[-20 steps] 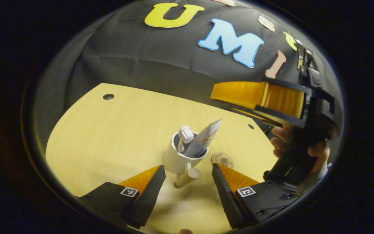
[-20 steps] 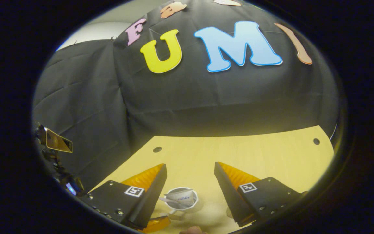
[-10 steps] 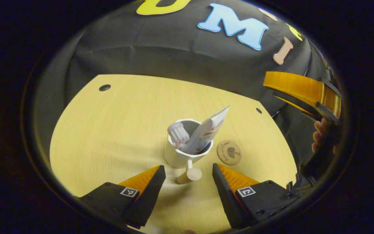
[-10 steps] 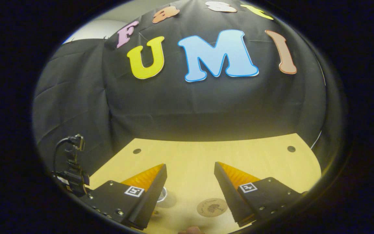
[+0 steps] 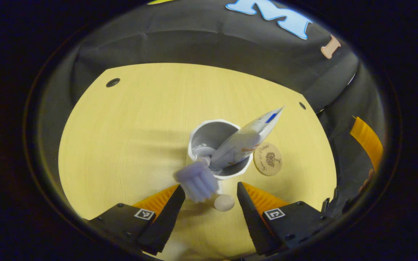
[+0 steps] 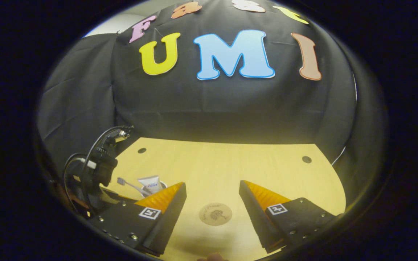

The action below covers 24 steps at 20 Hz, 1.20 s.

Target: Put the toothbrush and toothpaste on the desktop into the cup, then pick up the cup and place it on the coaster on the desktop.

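Your left claw is spread wide, gripping nothing, hovering above the white cup on the bench. The cup stands upright just ahead of the fingertips, mouth toward the camera. The toothpaste sits in it, long axis tilted, flat end pointing up and to the claw's right, overhanging the rim toward the coaster. The toothbrush is in it too, bristle head leaning back toward your left finger, blurred. The cup's handle knob lies between the fingers, not touched. The coaster lies flat just right of the cup, apart from it.

Your right claw is also released, empty, with the coaster between its fingers, lower down. Cup, toothpaste and toothbrush sit to its left, beside the left claw's body.
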Each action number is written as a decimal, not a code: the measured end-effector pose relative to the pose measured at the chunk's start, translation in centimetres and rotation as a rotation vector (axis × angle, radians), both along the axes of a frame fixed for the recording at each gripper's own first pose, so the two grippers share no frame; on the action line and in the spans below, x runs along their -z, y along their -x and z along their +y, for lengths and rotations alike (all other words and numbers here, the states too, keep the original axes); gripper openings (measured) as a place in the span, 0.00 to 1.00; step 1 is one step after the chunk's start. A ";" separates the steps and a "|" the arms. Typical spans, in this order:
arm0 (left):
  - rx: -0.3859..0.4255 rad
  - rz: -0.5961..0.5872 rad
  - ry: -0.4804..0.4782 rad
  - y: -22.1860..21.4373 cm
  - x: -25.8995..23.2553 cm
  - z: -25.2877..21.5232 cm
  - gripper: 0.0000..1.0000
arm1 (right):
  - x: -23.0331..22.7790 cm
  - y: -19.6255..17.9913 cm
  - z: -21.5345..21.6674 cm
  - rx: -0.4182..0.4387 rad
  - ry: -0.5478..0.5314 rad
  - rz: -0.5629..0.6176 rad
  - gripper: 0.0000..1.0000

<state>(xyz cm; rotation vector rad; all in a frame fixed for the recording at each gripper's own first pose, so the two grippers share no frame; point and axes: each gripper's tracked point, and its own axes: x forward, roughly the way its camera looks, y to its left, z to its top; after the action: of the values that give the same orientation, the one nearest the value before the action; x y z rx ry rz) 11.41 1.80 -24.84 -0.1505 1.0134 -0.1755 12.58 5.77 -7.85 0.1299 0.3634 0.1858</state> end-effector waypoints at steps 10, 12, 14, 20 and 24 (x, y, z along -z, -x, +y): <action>-0.008 0.133 -0.068 -0.6 1.7 0.7 0.90 | 2.7 2.5 -3.4 0.082 -0.035 0.072 0.91; -0.014 0.146 -0.070 -0.6 1.9 0.5 0.89 | 3.0 2.8 -4.0 0.096 -0.049 0.080 0.91; -0.018 0.144 -0.087 -0.8 1.9 0.7 0.92 | 3.2 3.0 -4.5 0.109 -0.066 0.088 0.91; -0.005 0.147 -0.092 -0.9 2.1 0.2 0.75 | 4.7 3.7 -5.5 0.134 -0.111 0.136 0.91; 0.007 0.180 -0.133 -0.1 1.8 0.6 0.44 | 5.2 3.9 -6.0 0.147 -0.125 0.155 0.91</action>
<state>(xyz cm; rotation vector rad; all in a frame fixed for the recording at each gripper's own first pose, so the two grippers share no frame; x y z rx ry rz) 11.52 2.38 -26.63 -0.0417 1.2010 -0.1011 8.71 -0.21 -13.09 0.2944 0.4951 0.0532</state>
